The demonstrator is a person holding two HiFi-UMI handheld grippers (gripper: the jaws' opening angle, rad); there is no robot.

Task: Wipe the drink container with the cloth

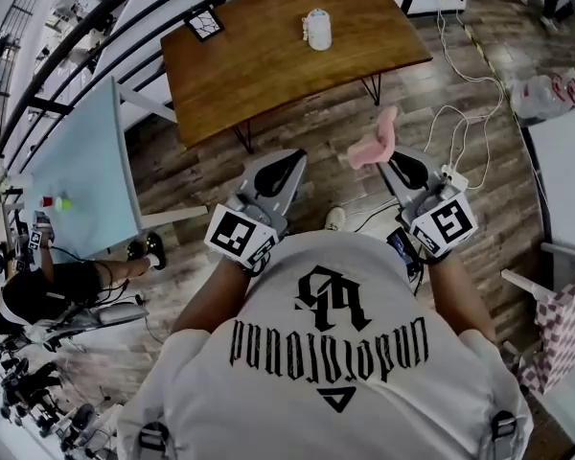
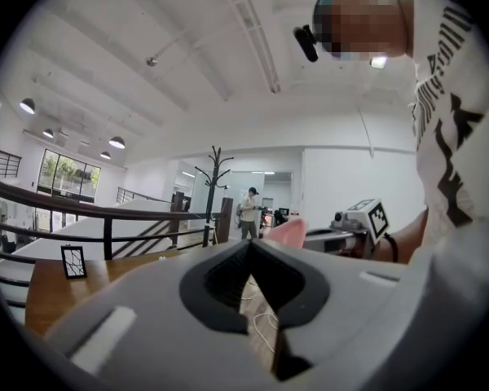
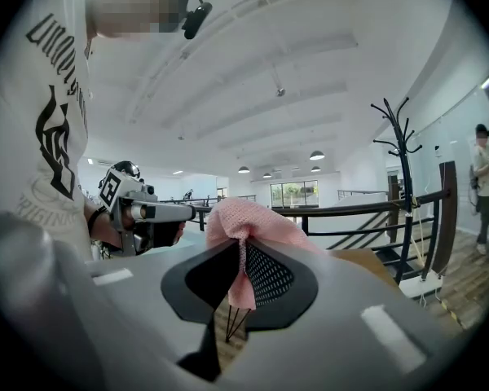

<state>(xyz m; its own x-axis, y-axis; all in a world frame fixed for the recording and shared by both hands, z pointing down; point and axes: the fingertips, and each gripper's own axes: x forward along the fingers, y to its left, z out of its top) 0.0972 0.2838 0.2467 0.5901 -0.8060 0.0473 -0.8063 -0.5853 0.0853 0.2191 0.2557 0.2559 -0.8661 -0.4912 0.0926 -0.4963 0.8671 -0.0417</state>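
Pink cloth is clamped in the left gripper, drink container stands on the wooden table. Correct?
No: the pink cloth is clamped in the right gripper, as the right gripper view shows; the left gripper holds nothing. The drink container does stand on the wooden table.

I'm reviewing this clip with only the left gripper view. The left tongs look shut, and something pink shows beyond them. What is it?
Observer: A pink cloth, pinched in the shut tongs of the right gripper.
Operator: Where is the drink container?
Observer: The drink container stands upright on the wooden table, toward its far side.
Operator: Is the cloth on it?
Observer: No. The head view shows the right gripper and the left gripper over the floor, short of the table.
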